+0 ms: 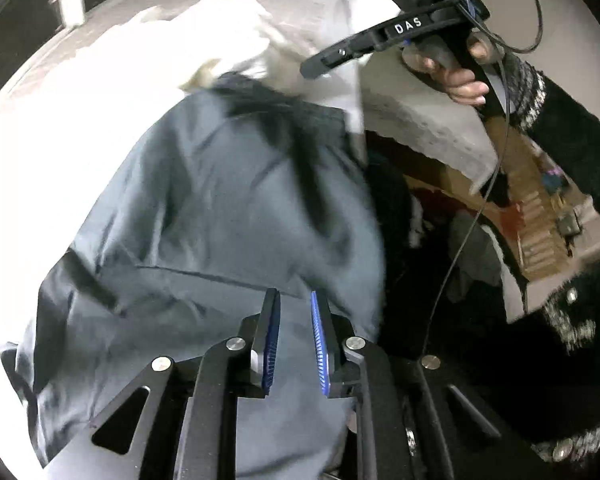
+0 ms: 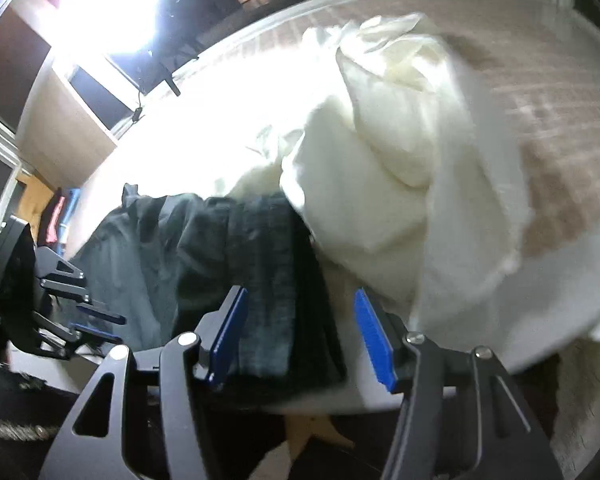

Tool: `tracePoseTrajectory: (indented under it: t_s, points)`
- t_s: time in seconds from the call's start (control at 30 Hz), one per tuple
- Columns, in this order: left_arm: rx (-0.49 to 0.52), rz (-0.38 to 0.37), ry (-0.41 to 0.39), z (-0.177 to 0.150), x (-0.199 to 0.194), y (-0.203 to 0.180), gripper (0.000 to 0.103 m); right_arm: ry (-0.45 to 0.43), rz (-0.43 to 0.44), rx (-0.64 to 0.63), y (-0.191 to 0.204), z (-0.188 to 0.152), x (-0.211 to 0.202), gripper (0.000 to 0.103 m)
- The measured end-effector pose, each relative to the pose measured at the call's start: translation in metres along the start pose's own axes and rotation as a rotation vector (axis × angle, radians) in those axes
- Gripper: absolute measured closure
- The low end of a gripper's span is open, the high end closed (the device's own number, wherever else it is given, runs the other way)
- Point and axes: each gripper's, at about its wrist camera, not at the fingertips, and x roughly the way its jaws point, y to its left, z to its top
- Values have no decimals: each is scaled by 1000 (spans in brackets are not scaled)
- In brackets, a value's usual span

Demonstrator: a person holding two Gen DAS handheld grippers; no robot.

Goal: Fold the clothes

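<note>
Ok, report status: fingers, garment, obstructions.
Left gripper and right gripper open, holding nothing. Grey garment lying free on the bed. White bedding bunched against it.

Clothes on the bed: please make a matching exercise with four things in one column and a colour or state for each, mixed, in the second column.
Things:
1. jacket
2. heap of cloth
3. left gripper
4. right gripper

Colour or state:
A. cream white, crumpled
B. jaws wide apart, nothing held
C. grey-blue, spread on the bed
D. jaws narrowly apart, nothing held

Pairs: 1-C, 2-A, 3-D, 4-B
</note>
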Motion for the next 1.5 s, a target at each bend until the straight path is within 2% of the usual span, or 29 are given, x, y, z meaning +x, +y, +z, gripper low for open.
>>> tracePoseTrajectory:
  t_s: [0.07, 0.2, 0.37, 0.43, 0.53, 0.57, 0.6, 0.63, 0.7, 0.77, 0.83, 0.93, 1.03, 1.07, 1.1, 1.17, 1.3, 1.4, 1.5]
  points:
    - [-3, -2, 5, 2, 10, 4, 88, 46, 6, -31, 1, 12, 26, 48]
    - [-22, -17, -5, 11, 26, 6, 88, 110, 50, -80, -1, 10, 54, 47]
    - [-35, -89, -6, 33, 62, -7, 88, 136, 90, -120, 7, -2, 57, 46]
    - [3, -107, 19, 34, 72, -15, 88, 162, 107, -142, 7, -8, 56, 45]
    - [44, -123, 17, 35, 80, -23, 87, 131, 131, -130, 5, -12, 56, 45]
    - [49, -124, 15, 35, 81, -24, 87, 111, 131, -125, 5, -12, 56, 47]
    - [47, -122, 16, 36, 81, -24, 87, 100, 114, -138, 8, -13, 56, 60]
    - [44, -120, 17, 37, 81, -23, 87, 93, 85, -165, 13, -15, 56, 65]
    - [39, -116, 18, 39, 82, -21, 87, 61, 73, -185, 20, -17, 44, 82]
    - [47, -104, 23, 36, 77, -21, 87, 19, 65, -204, 28, -19, 26, 87]
    - [56, -98, 24, 35, 73, -24, 87, -33, 36, -238, 40, -22, 3, 90]
    - [35, -104, 15, 43, 76, -21, 88, -27, -86, -258, 47, -26, -14, 92]
    - [29, -102, 24, 50, 76, -21, 88, 109, -342, -246, 27, -34, 4, 91]
    - [39, -93, 25, 49, 73, -24, 88, 115, -357, -176, 13, -35, 3, 91]
    - [50, -92, 23, 48, 67, -26, 88, 86, -314, -72, -3, -37, -7, 91]
    - [60, -92, 6, 46, 55, -28, 87, -15, -168, 103, -25, -46, -35, 86]
    - [33, -105, -71, 57, 41, -30, 87, -153, -48, 215, -27, -69, -54, 85]
    - [36, -94, -93, 75, 51, -32, 87, -155, 18, 207, -9, -69, -34, 85]
    - [42, -104, -84, 85, 73, -42, 87, -77, -4, 151, 1, -67, -1, 87]
